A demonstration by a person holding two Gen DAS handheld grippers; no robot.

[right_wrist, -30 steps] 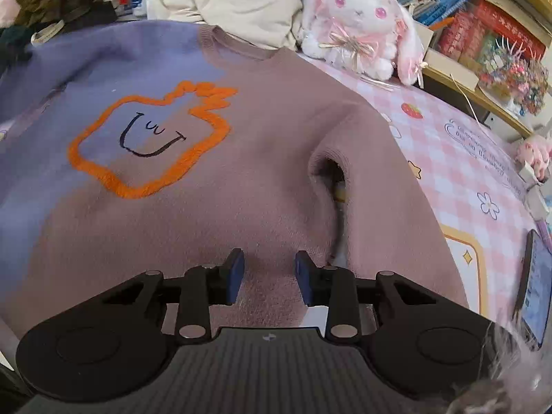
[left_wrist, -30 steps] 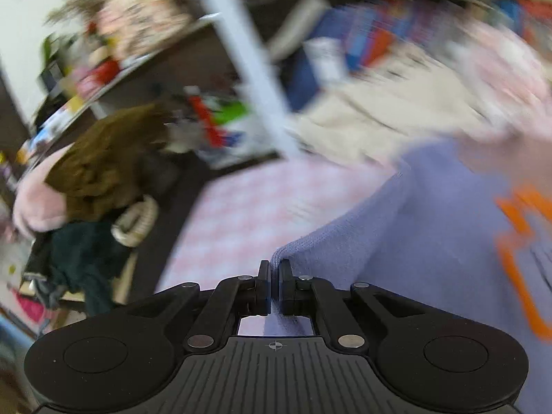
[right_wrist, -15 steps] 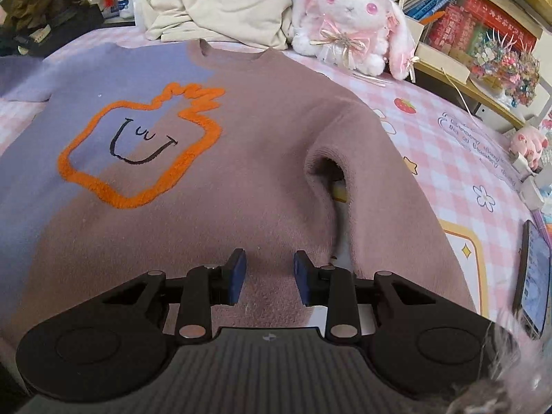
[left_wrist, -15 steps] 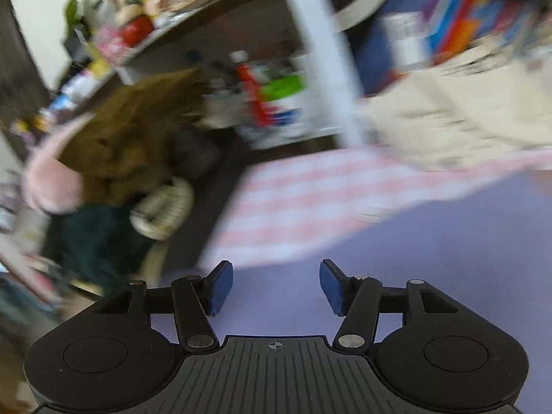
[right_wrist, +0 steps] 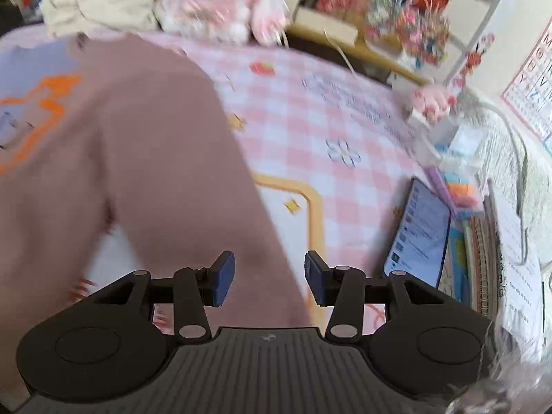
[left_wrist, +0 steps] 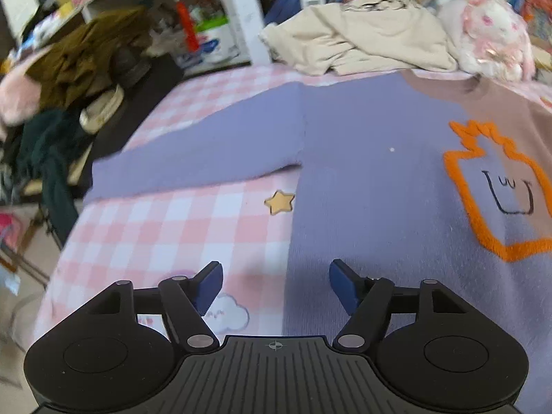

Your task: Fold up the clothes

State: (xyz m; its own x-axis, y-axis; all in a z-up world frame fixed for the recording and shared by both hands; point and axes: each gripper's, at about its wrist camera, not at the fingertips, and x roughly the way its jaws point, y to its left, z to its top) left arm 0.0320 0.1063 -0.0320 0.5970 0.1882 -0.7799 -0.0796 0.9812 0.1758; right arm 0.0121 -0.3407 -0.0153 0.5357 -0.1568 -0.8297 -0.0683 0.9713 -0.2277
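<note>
A lilac and mauve sweater (left_wrist: 372, 158) with an orange outlined face lies flat on the pink checked cloth (left_wrist: 165, 227). Its lilac sleeve (left_wrist: 193, 162) stretches out to the left. My left gripper (left_wrist: 274, 284) hovers over the sweater's lower left edge, its jaws opening with nothing pressed between them. In the right wrist view the mauve sleeve (right_wrist: 193, 179) runs down toward my right gripper (right_wrist: 269, 281). That gripper's jaws are opening just above the sleeve's cuff end, and the pads do not press on it.
A cream garment (left_wrist: 365, 41) and a pink plush rabbit (left_wrist: 486, 38) lie at the back. A heap of dark clothes (left_wrist: 62, 103) sits off the left edge. A lit phone (right_wrist: 419, 231), notebooks and small toys (right_wrist: 431, 100) crowd the right side.
The left gripper let go of the lilac sleeve, opened and moved down to the sweater's lower left edge. The right gripper swung right from the body to the mauve sleeve end and widened.
</note>
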